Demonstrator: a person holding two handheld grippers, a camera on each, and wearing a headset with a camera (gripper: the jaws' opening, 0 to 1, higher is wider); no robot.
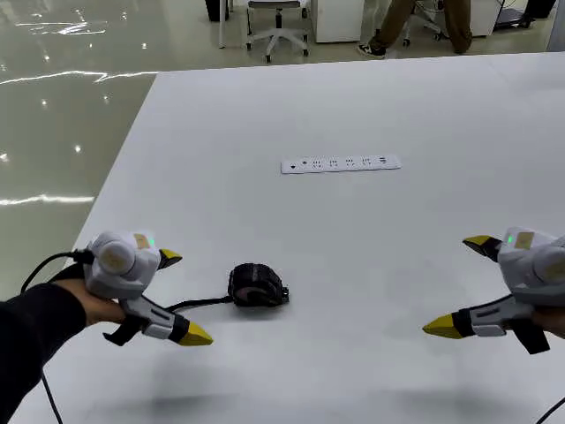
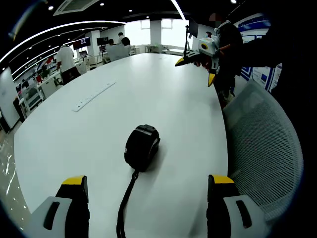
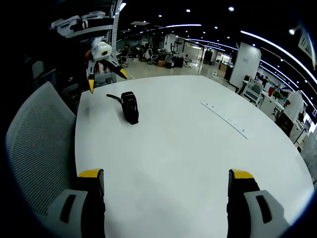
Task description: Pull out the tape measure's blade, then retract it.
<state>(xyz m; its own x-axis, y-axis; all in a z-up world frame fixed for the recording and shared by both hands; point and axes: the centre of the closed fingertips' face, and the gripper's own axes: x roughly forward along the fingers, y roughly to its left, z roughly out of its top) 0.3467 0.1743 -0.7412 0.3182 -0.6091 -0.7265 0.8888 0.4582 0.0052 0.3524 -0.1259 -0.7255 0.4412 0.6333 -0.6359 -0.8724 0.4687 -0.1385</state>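
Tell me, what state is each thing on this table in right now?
tape measure: lying on the table, no blade drawn out, strap trailing, untouched.
left hand-held gripper: open, beside the tape measure, holding nothing.
right hand-held gripper: open, well apart from it, holding nothing.
power strip: lying flat, nothing plugged in.

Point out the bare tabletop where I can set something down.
The widest free patch of table lies between the tape measure and the right gripper, up to the power strip. It is also bare beyond the power strip to the far edge. It is crowded by the left gripper, where the tape measure's strap lies.
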